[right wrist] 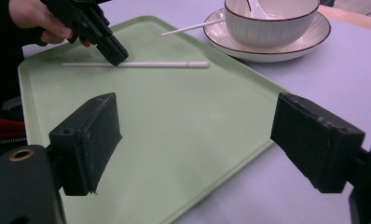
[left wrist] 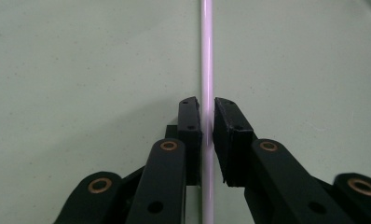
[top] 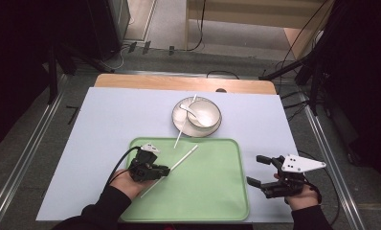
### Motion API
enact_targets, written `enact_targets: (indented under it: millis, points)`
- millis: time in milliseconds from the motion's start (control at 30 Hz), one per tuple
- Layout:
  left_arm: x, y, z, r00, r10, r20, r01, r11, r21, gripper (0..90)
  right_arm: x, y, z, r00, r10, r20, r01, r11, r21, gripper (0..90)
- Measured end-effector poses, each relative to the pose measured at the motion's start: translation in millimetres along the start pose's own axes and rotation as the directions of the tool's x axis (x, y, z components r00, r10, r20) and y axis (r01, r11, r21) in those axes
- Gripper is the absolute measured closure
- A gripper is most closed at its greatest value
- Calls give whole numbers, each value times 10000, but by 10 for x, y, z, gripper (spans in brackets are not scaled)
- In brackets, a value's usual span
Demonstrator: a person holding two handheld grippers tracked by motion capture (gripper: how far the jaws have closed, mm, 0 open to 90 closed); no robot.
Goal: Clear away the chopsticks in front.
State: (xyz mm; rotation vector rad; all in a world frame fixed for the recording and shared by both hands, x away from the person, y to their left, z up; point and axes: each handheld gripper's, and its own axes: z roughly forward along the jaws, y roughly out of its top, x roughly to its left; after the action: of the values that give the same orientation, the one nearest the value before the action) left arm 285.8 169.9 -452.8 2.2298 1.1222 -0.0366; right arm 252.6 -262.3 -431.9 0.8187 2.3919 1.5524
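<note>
Left tool (top: 163,169) pinches chopstick (top: 179,160) lying diagonally.

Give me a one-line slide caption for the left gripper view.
Left gripper closed on a white chopstick lying on the green tray.

- A green tray (top: 203,191) lies at the near middle of the table (top: 107,124), which is covered in pale lilac.
- The left tool (top: 152,170) sits at the tray's 9 o'clock edge, its jaws closed on a white chopstick (top: 179,160) that slants toward 1 o'clock.
- The right tool (top: 260,170) rests off the tray at 3 o'clock, jaws spread wide.
- At 12 o'clock a plate (top: 179,120) carries a bowl (top: 205,115) with a spoon (top: 191,110) inside.
- A second chopstick (top: 184,125) leans from the plate onto the tray's far rim.
</note>
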Motion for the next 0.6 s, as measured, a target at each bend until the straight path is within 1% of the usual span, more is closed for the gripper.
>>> enact_targets:
  millis: [233,300,333,367,400,500,533,600]
  points:
    - [2,0,-1,10000,15,71,-15,10000,-54,782,3,0,4,10000,19,-29,-19,10000,-4,162]
    - [14,5,-5,9998,-55,216,56,10000,-39,746,3,0,5,10000,17,-32,-17,10000,-6,162]
    - [14,5,-5,9998,-55,216,56,10000,-39,728,3,0,5,10000,17,-32,-17,10000,-6,162]
    - [19,9,-12,9998,-78,195,78,10000,3,728,3,0,4,10000,16,-32,-16,10000,-4,162]
    - [31,13,-19,9997,-103,237,103,9999,-17,698,3,0,3,10000,18,-32,-18,10000,-7,162]
    - [45,19,-30,9993,-208,322,208,9998,27,683,2,0,4,10000,18,-42,-19,10000,-5,162]
    - [53,21,-41,9990,-167,422,168,9999,-21,671,1,0,5,10000,5,-48,-4,10000,20,162]
    - [56,28,-55,9982,-245,552,250,9997,-78,638,1,0,8,10000,-1,-67,1,10000,39,162]
